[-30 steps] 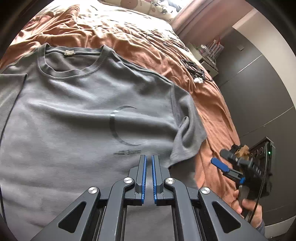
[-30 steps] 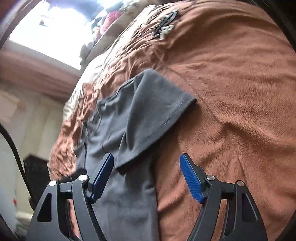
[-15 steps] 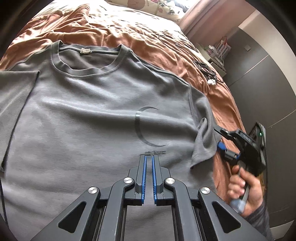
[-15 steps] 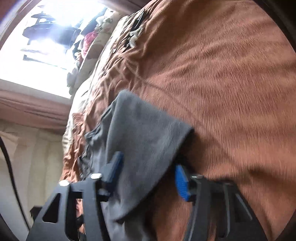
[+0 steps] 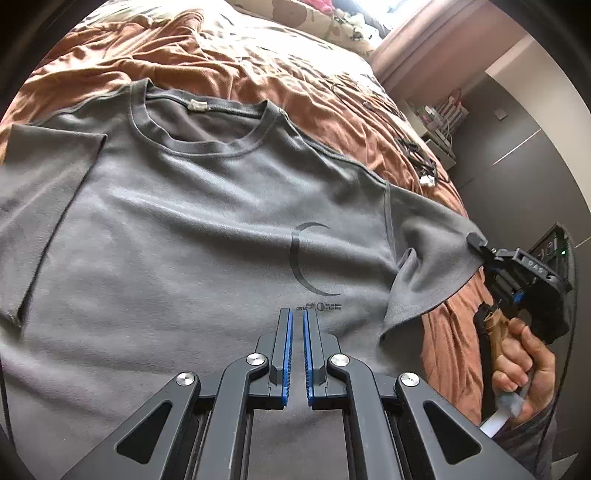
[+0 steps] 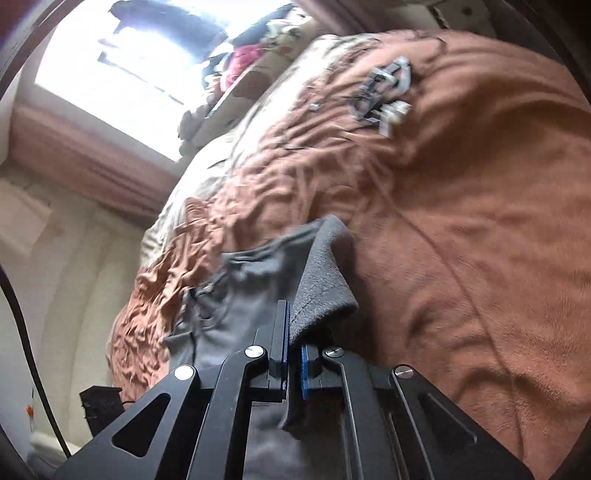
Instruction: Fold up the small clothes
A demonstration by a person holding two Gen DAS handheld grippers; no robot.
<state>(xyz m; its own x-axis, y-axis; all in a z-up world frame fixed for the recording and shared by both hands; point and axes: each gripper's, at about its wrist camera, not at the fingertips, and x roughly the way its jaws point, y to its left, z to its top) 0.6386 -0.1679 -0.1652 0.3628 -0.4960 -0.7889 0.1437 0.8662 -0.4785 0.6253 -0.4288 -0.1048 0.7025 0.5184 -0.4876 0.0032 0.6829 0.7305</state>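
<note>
A grey T-shirt [image 5: 192, 236] lies front-up and mostly flat across the middle of a bed covered by a rust-brown blanket [image 5: 229, 62], collar toward the head of the bed. A dark crescent print [image 5: 306, 258] sits on its chest. One sleeve [image 5: 40, 192] lies flat toward the blanket's left side; the other sleeve [image 5: 432, 258] is lifted and bunched near the blanket's right edge.

The right gripper [image 6: 293, 332] is closed on that raised sleeve's hem, cloth pinched between its blue pads [image 6: 304, 365], the rest of the sleeve draping forward over the fingers. In the left wrist view the same gripper [image 5: 476, 245] shows at the sleeve's tip, with a hand [image 5: 524, 365] around its handle.

The left gripper [image 5: 295, 325] hangs above the shirt's lower chest, just below the print, its jaws nearly together with a narrow gap and nothing between them.

Cables [image 5: 417, 155] lie tangled on the blanket near its right edge, well apart from the shirt. Pillows [image 5: 314, 18] sit at the head of the bed.
</note>
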